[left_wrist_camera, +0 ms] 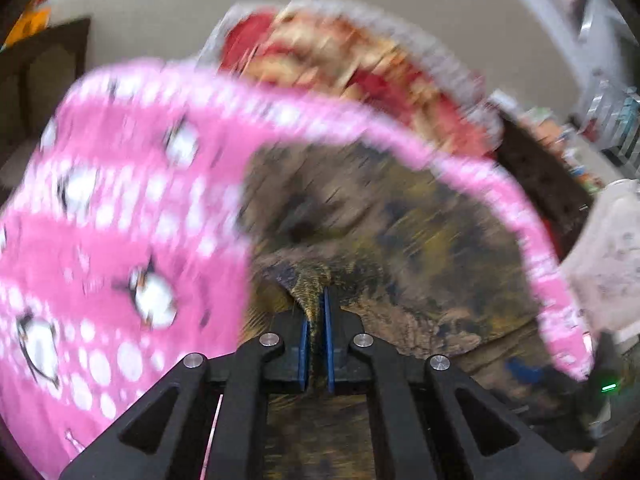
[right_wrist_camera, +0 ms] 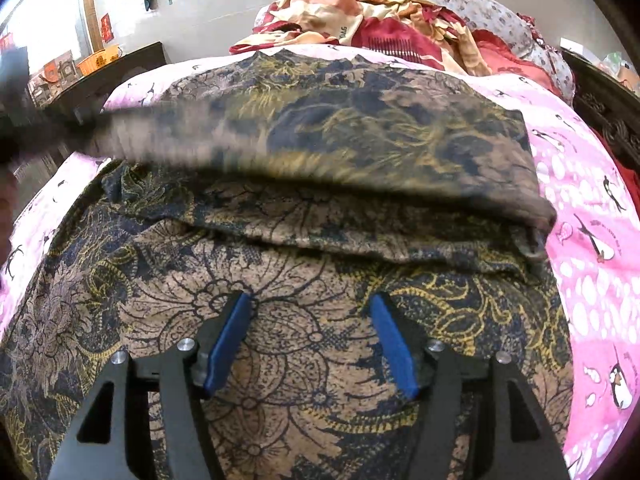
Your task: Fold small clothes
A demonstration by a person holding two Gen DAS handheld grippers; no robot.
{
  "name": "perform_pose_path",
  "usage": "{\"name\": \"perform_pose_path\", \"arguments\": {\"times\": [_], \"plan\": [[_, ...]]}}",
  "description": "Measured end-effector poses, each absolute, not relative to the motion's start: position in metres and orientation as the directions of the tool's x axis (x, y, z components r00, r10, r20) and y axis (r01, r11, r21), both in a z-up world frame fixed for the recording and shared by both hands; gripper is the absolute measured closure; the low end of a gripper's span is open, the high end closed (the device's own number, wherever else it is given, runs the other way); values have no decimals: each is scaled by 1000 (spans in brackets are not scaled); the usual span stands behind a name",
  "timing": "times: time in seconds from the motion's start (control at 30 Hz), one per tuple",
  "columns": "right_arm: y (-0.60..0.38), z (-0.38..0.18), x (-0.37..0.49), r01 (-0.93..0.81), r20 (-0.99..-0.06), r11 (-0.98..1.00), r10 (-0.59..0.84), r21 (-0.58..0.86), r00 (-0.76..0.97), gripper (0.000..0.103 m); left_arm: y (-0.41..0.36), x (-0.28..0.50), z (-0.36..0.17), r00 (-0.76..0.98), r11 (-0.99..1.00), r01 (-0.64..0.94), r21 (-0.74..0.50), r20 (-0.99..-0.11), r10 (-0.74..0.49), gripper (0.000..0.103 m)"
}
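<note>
garment (right_wrist_camera: 304,360) brown-gold print, spread on pink bed (right_wrist_camera: 592,200), 1 fold mid-frame | left gripper (left_wrist_camera: 318,312) fingers pinched on its edge, lower centre | right gripper (right_wrist_camera: 312,336) fingers wide, holding nothing | judged light, limp, non-slip; grip hems or corners

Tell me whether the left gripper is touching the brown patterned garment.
Touching. The left wrist view shows the left gripper shut on a pinched fold of the brown patterned garment, with cloth squeezed between its blue pads.
</note>
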State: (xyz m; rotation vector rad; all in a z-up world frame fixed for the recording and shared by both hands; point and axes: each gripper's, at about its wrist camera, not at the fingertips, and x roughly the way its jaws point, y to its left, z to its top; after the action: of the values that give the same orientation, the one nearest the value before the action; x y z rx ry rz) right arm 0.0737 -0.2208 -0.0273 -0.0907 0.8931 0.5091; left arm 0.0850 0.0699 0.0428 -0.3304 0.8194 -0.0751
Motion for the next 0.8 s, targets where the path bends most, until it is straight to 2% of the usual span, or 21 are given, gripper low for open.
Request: {"name": "perform_pose_path", "arguments": {"times": [0.1, 0.2, 0.27, 0.3, 0.37, 0.43, 0.53, 0.57, 0.63, 0.67, 0.7, 0.8], "plan": [[-222, -28, 74, -457, -765, 880, 384, 133, 517, 33, 77, 86, 20, 637, 940, -144, -308, -756, -150, 103], [-225, -28, 75, -456, -768, 878, 391, 145, 508, 33, 78, 78, 25, 648, 930, -157, -333, -745, -158, 103], [-233, -21, 79, -452, -763, 872, 420, 189, 492, 40, 77, 69, 42, 694, 939, -161, -305, -711, -112, 101], [-239, -14, 81, -441, -744, 873, 435, 209, 507, 51, 75, 66, 50, 725, 944, -162, -287, -683, -83, 100], [-260, 10, 93, -391, -684, 892, 433, 229, 588, 52, 66, 63, 66, 786, 958, -143, -249, -617, -43, 93], [-280, 28, 115, -314, -651, 926, 372, 210, 662, 53, 54, 76, 75, 806, 966, -113, -234, -590, -49, 93], [-301, 27, 153, -274, -654, 929, 370, 249, 660, 54, 43, 103, 65, 776, 955, -84, -284, -619, -116, 93], [-306, 18, 165, -263, -690, 935, 353, 237, 632, 54, 40, 114, 52, 736, 959, -82, -272, -666, -126, 93], [-313, -12, 180, -246, -790, 948, 307, 204, 530, 57, 38, 122, 23, 666, 972, -125, -197, -743, -66, 93], [-317, -20, 174, -275, -780, 942, 318, 194, 539, 57, 38, 124, 12, 647, 975, -120, -187, -760, -66, 93], [-321, -20, 168, -290, -760, 935, 338, 205, 555, 54, 37, 119, 6, 677, 979, -98, -176, -734, -65, 93], [-326, -20, 165, -302, -770, 923, 369, 238, 520, 42, 35, 117, 5, 690, 981, -92, -168, -721, -58, 93]]}}
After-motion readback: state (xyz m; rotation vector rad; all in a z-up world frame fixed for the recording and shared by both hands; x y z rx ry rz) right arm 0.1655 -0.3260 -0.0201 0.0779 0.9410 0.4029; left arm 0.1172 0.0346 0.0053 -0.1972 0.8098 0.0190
